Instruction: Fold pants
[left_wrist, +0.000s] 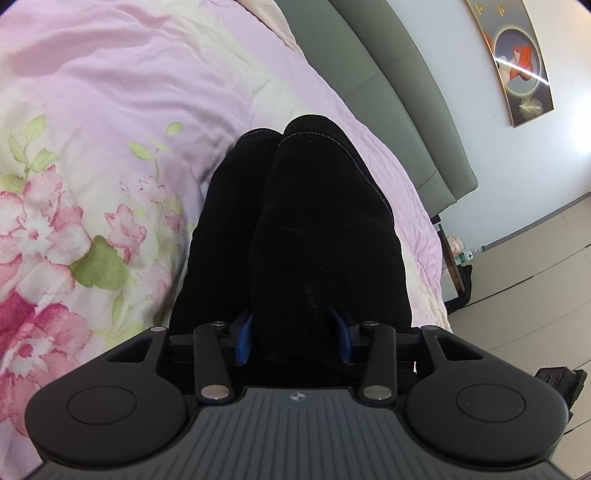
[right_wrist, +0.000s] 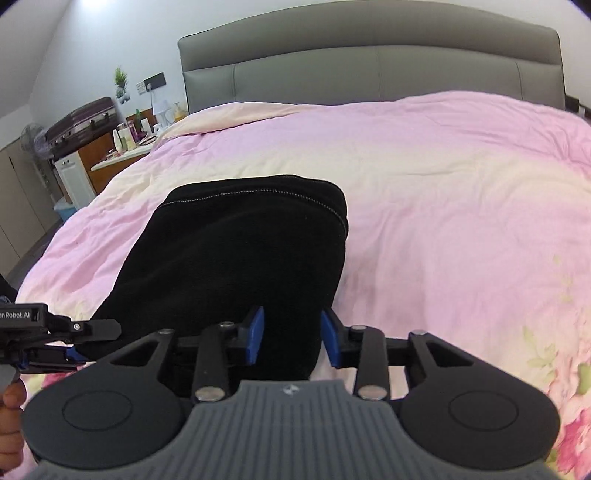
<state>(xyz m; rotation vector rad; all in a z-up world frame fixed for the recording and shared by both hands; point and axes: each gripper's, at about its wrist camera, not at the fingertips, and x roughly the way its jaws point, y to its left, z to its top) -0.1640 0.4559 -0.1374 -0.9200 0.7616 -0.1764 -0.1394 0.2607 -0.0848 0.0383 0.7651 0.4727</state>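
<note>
The black pants (left_wrist: 295, 229) lie folded lengthwise on the pink floral bedspread (left_wrist: 110, 110), with a stitched hem at the far end. My left gripper (left_wrist: 295, 336) has its blue fingers on either side of a bunched-up near end of the fabric, with cloth between them. In the right wrist view the pants (right_wrist: 229, 254) stretch away toward the headboard. My right gripper (right_wrist: 291, 338) straddles the near right corner of the fabric, its fingers parted with cloth between them. The left gripper (right_wrist: 74, 332) shows at the left edge of that view.
A grey padded headboard (right_wrist: 369, 62) stands at the far end of the bed. A bedside table (right_wrist: 125, 147) with bottles and a suitcase stands to the left. The bed edge and the tiled floor (left_wrist: 524, 295) lie to the right in the left wrist view.
</note>
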